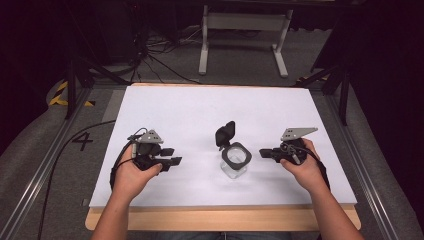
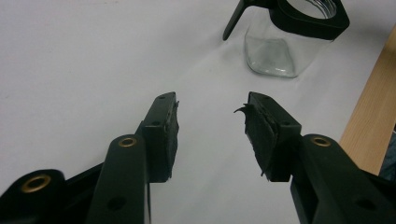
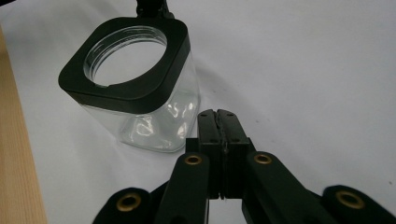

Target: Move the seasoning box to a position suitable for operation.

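My forearms came in over the wooden table edge point(image 1: 225, 218), one hand on each gripper, both resting low on the white sheet point(image 1: 190, 105) that covered the tabletop. My left hand point(image 1: 131, 175) held the left gripper point(image 1: 172, 156) on the left part of the sheet, pointed toward the middle; its jaws stood apart with bare sheet between them, and the black pad point(image 2: 258, 135) on one jaw looked torn and ragged at its edge. My right hand point(image 1: 300, 167) held the right gripper point(image 1: 262, 152) on the right side, aimed toward the middle as well, with its jaws pressed together and nothing between them. Between the two grippers stood the jar point(image 1: 235, 160), clear glass with a square black collar around a round mouth, upright and open. It sat near the front of the sheet, just beyond the closed tips of my right gripper and a little farther from my left one; neither touched it. In the right gripper view the jar point(image 3: 135, 88) looked empty. Its black lid point(image 1: 226, 132) was flipped up behind the collar on the far side, hinged to it as far as I could tell. Past the table lay grey carpet, with loose cables point(image 1: 160, 55) and the pale legs of a stand point(image 1: 242, 35).
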The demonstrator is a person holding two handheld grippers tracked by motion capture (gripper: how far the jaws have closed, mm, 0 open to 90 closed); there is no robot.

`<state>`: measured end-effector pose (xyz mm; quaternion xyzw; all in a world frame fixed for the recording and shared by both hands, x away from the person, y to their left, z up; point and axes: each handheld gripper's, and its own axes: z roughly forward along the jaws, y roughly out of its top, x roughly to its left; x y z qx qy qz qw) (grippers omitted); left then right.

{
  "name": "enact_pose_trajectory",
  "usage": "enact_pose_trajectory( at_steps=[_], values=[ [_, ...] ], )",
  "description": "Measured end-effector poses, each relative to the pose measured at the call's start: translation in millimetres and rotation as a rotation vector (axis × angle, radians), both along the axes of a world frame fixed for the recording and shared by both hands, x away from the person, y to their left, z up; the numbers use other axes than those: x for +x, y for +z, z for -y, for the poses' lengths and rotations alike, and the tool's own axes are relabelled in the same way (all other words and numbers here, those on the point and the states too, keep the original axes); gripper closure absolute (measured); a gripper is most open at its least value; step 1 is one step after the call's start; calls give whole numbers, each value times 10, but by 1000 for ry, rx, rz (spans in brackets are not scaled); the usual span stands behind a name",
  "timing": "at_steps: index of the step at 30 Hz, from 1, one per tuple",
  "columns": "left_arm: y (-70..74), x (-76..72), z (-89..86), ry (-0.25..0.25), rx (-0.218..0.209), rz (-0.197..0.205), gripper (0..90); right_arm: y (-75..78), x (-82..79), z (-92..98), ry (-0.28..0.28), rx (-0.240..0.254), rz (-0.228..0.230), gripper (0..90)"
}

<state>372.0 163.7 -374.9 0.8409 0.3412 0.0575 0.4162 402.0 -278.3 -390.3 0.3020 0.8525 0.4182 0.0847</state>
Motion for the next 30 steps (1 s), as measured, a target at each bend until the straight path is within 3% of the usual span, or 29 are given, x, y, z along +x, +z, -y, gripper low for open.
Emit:
enact_pose_trajectory(
  at_steps=[10,14,30],
  values=[
    [17,-50,-94,33,15,9,511,-36,55,-128,33,-26,3,900],
    [17,-46,-47,18,18,14,495,-62,55,-151,20,-29,21,900],
    [-6,-27,30,-11,27,14,509,-200,68,-310,66,-50,4,900]
  ],
)
